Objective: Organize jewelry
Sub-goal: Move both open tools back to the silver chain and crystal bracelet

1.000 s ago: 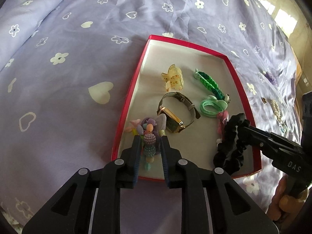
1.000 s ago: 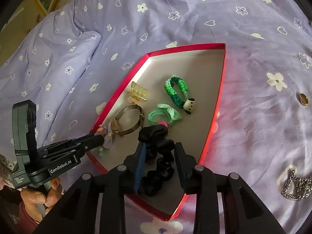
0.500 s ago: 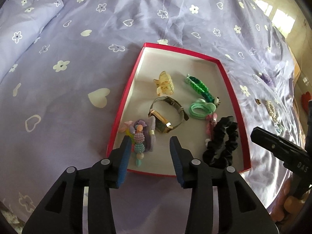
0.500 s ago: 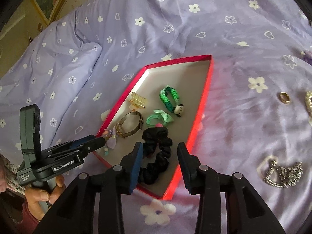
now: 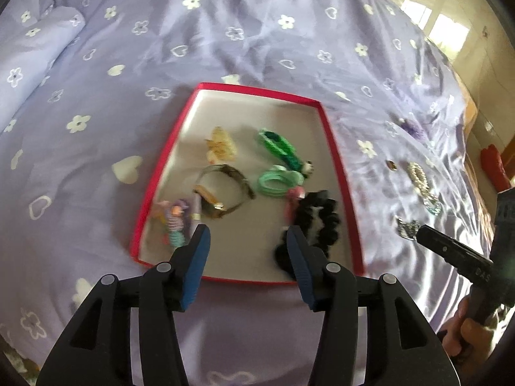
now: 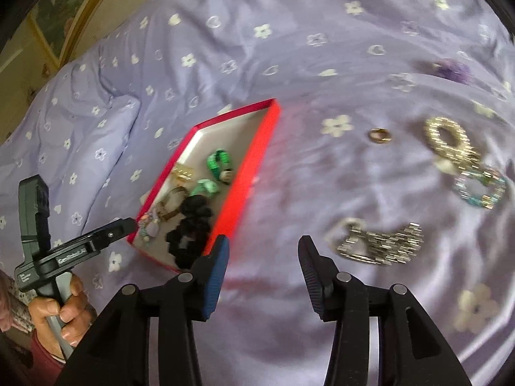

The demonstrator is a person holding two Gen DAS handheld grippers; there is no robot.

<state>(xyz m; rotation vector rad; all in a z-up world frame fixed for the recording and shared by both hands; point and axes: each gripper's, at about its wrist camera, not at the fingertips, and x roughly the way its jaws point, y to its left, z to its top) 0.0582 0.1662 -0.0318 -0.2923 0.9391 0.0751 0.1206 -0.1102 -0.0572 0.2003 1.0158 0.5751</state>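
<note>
Left gripper [image 5: 248, 238] above the near edge of the red tray [image 5: 334, 148] on the bed [image 5: 128, 64], fingers opening, released and bare. Inside the tray: black scrunchie [image 5: 322, 218] at the near right corner, beaded charm [image 5: 175, 222] at the near left, watch [image 5: 222, 193], amber claw clip [image 5: 220, 146], green braided band [image 5: 280, 146] and mint hair tie [image 5: 278, 180] behind. Right gripper [image 6: 264, 247] over bare bedspread just beside the tray, fingers likewise opening and gripping nothing, with silver chain [image 6: 379, 244], gold ring [image 6: 379, 135], pearl bracelet [image 6: 449, 141] and turquoise bracelet [image 6: 481, 188] loose on the cover beyond.
</note>
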